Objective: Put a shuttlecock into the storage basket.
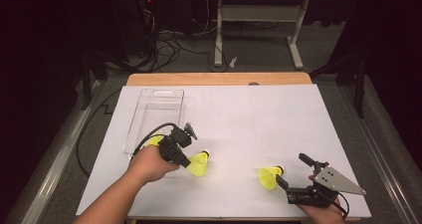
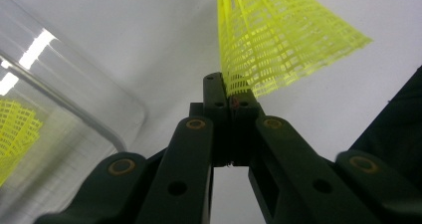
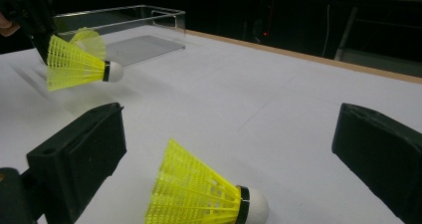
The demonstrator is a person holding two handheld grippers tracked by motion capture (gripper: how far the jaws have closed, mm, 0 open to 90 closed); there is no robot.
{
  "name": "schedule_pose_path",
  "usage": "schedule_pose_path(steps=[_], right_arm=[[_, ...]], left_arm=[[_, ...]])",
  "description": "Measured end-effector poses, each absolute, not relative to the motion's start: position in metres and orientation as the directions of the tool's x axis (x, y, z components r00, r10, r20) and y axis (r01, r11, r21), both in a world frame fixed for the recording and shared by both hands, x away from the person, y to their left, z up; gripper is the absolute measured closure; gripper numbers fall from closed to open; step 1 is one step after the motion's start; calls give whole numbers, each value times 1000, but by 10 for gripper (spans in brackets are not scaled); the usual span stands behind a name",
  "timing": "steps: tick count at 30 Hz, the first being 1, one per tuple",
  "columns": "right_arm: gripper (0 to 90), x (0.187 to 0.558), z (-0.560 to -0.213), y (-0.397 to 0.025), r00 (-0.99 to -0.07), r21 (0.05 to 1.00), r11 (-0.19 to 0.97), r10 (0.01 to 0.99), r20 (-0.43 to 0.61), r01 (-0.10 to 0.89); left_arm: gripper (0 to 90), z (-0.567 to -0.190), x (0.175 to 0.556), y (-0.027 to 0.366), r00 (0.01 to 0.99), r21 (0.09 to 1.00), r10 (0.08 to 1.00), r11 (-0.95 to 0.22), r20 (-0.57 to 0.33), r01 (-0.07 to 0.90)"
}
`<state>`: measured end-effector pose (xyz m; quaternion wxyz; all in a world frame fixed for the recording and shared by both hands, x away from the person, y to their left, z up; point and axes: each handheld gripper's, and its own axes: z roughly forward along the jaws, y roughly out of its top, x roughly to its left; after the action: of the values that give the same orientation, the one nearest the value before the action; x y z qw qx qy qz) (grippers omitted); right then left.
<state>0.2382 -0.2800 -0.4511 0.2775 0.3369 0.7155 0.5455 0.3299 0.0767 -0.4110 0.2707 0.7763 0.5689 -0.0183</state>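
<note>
Pinching the skirt edge of one shuttlecock (image 2: 278,40), the left gripper (image 1: 180,154) has its jaws clenched on the mesh and holds it just beside the clear bin (image 1: 171,97), where another yellow one already sits. Next it looks like a short carry over the rim and a release. The right gripper (image 3: 224,149) waits with jaws spread wide around the second shuttlecock (image 3: 204,194) lying on the table (image 1: 278,114), ready to close.

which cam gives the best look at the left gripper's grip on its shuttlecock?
The left gripper view: the left gripper has its jaws pinched shut on the skirt edge of the held shuttlecock, seen close up. The high view shows the hand covering much of that contact. The right gripper view shows that shuttlecock whole but far off.
</note>
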Motion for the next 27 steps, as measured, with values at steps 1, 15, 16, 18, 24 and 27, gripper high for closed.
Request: schedule_pose_path(steps=[1,15,16,18,24,27], right_arm=[[12,238,-451,-280,-619,968,178,785,-29,180],[12,238,-451,-280,-618,968,176,786,-28,179],[12,238,-451,-280,-618,968,176,785,-28,179],[12,238,-451,-280,-618,968,176,785,-29,178],[12,238,-451,-280,-618,968,176,786,-28,179],[12,238,-451,-280,-619,967,178,785,-29,180]], left_arm=[[896,-410,330,77,345,400,876,-199,-336,895],[896,-397,330,82,346,394,873,-201,-343,897],[895,-396,330,82,347,394,872,-201,-345,897],[896,-394,331,83,341,399,872,-190,-351,897],[895,-386,332,85,341,396,864,-185,-371,900],[895,-381,332,84,347,403,864,-189,-365,895]])
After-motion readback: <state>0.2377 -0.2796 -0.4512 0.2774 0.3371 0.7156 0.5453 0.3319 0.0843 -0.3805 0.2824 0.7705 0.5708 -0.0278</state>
